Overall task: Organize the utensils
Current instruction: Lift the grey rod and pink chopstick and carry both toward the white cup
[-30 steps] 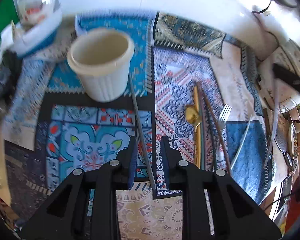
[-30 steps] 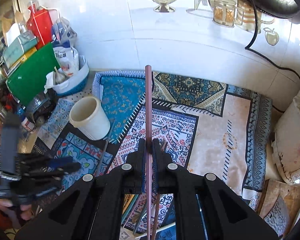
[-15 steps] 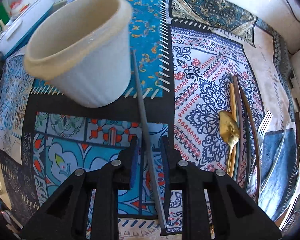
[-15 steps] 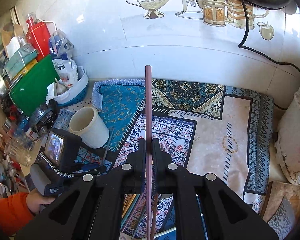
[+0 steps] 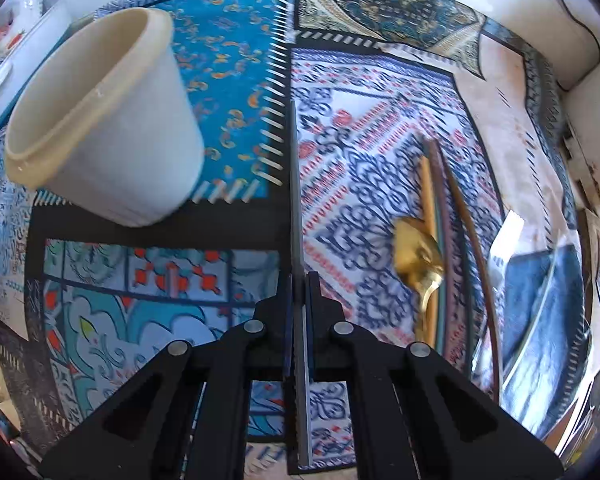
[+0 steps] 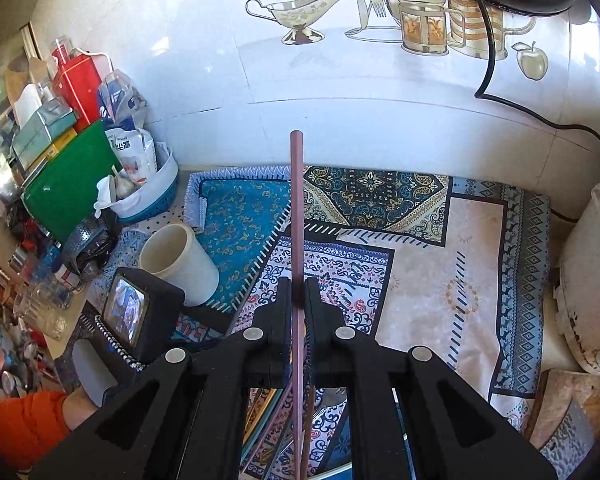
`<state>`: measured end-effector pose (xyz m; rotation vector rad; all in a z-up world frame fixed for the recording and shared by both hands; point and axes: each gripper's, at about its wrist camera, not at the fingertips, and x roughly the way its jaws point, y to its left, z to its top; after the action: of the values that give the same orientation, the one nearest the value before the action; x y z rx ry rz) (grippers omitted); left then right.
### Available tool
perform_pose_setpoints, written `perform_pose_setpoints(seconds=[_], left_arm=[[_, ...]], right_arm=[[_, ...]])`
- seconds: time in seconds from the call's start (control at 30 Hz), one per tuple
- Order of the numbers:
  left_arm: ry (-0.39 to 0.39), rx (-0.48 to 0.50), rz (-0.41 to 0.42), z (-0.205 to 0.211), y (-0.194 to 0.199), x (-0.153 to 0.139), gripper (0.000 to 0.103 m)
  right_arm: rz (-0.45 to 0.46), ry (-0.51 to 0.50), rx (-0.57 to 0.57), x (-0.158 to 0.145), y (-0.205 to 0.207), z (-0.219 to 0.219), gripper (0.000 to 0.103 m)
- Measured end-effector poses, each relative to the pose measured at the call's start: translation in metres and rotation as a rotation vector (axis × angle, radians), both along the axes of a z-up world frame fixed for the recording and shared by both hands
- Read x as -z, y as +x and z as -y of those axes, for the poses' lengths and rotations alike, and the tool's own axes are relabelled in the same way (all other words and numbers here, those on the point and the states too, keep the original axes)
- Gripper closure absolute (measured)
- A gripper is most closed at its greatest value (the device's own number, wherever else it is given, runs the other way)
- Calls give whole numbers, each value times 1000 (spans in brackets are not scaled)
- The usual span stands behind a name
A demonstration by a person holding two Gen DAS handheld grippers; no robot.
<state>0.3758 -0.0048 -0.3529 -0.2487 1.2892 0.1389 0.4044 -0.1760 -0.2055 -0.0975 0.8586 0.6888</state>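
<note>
The left hand-held gripper (image 5: 298, 280), its jaws having just been closing, is pinching a grey chopstick (image 5: 295, 184) lying on the patterned tabletop (image 5: 380, 184) beside a cream cup (image 5: 112, 128). The right hand-held gripper (image 6: 298, 286) is clamping a brown chopstick (image 6: 296, 208) pointing up.

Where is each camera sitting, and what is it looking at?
Left wrist: sits on the left gripper, looking steeply down at the mats; its fingers have just closed on a grey chopstick.
Right wrist: sits on the right gripper, looking slantwise at the tiled wall; it is shut on a pink chopstick. An orange sleeve shows too.
Both see the cup and the blue mat.
</note>
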Motion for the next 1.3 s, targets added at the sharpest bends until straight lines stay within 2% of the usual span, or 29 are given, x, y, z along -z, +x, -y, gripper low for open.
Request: perform_pose_setpoints(seconds=[0.2, 0.37, 0.63, 1.0, 1.3], left_arm=[[-49, -17, 37, 10, -26, -12, 99], [-58, -41, 107, -4, -47, -42, 99], [-7, -105, 252, -31, -76, -99, 99], [38, -239, 446, -89, -81, -169, 99], [105, -318, 589, -131, -65, -195, 99]], right_arm=[[20, -9, -8, -5, -1, -6, 97], [33, -14, -27, -8, 0, -19, 97], [73, -4, -85, -17, -3, -56, 97], [126, 65, -184, -35, 2, -123, 97], [163, 157, -217, -39, 20, -172, 97]])
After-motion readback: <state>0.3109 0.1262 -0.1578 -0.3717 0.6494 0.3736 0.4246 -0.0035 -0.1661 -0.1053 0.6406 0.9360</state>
